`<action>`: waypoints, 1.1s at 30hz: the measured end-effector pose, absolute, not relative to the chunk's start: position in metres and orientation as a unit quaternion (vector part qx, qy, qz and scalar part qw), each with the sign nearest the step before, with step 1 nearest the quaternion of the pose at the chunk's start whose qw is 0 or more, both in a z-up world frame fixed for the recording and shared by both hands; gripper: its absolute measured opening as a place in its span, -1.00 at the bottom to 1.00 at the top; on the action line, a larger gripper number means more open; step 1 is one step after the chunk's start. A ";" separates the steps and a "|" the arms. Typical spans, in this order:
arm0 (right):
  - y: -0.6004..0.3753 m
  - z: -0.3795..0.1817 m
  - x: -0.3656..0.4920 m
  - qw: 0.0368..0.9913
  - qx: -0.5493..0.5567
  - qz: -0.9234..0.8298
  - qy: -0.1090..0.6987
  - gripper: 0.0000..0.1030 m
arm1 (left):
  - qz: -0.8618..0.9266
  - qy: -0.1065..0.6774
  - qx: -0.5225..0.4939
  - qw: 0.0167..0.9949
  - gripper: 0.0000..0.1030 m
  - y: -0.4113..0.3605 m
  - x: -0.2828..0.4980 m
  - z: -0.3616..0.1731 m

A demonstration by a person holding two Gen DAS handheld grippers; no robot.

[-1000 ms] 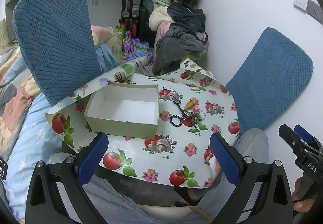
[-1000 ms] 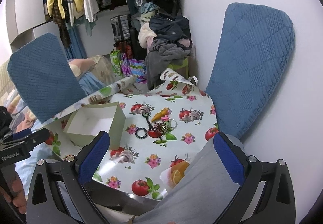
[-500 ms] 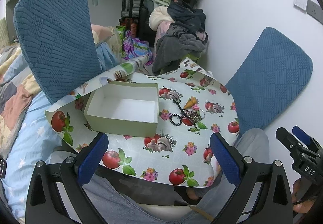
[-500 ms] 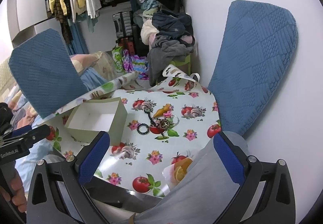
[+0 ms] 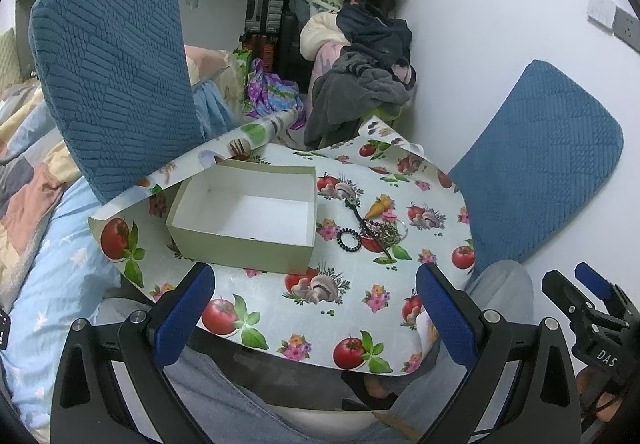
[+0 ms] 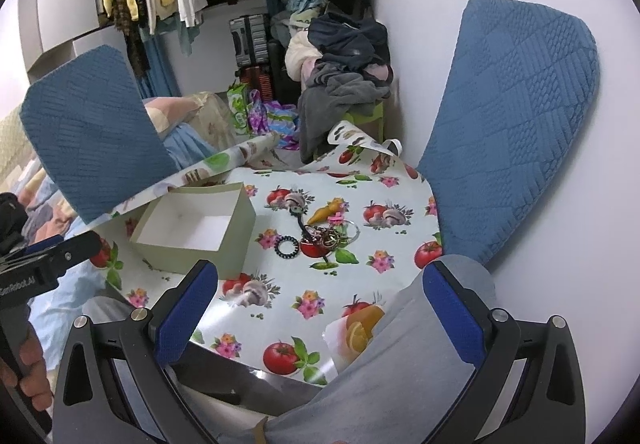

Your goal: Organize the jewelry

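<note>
A small pile of jewelry (image 5: 382, 232) with a black coiled hair tie (image 5: 349, 236) lies on the fruit-print tablecloth (image 5: 320, 304), right of an open, empty pale green box (image 5: 244, 216). The same pile (image 6: 326, 236), hair tie (image 6: 286, 246) and box (image 6: 192, 228) show in the right wrist view. My left gripper (image 5: 316, 308) is open and empty, held above the table's near edge. My right gripper (image 6: 318, 308) is open and empty, near the front right over a grey-trousered knee (image 6: 400, 364).
Two blue quilted chair backs (image 5: 116, 72) (image 5: 536, 188) flank the table. A heap of clothes (image 5: 360, 68) sits behind it by the white wall. A bed with a light blue cover (image 5: 44, 276) lies to the left.
Both grippers have drifted slightly; the views shifted a little toward the table. The jewelry and box have not moved.
</note>
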State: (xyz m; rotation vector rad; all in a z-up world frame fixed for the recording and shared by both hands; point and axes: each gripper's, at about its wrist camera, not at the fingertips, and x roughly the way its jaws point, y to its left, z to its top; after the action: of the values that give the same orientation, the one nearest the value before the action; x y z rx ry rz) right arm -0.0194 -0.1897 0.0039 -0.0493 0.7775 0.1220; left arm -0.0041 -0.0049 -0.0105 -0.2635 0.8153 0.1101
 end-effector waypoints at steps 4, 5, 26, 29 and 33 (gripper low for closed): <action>-0.192 0.004 -0.016 0.923 -0.015 0.065 0.379 0.99 | 0.049 0.401 -0.124 0.906 0.96 -0.007 0.001 -0.013; -0.193 0.005 -0.015 0.924 -0.012 0.062 0.378 0.99 | 0.049 0.403 -0.124 0.905 0.96 -0.007 0.002 -0.015; -0.224 -0.042 0.018 0.922 0.017 0.070 0.382 0.87 | -0.010 0.428 -0.118 0.896 0.93 -0.044 0.063 -0.070; -0.231 -0.056 0.031 0.917 0.025 0.083 0.389 0.56 | -0.032 0.435 -0.121 0.892 0.93 -0.057 0.081 -0.088; -0.236 -0.077 0.050 0.913 0.022 0.093 0.397 0.07 | -0.056 0.440 -0.123 0.888 0.76 -0.071 0.102 -0.110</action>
State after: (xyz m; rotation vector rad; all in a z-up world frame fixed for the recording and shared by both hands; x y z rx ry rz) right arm 0.0505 -0.2361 -0.0773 0.0453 0.8186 0.1915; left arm 0.1016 -0.0714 -0.1100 -0.2548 0.9137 -0.1172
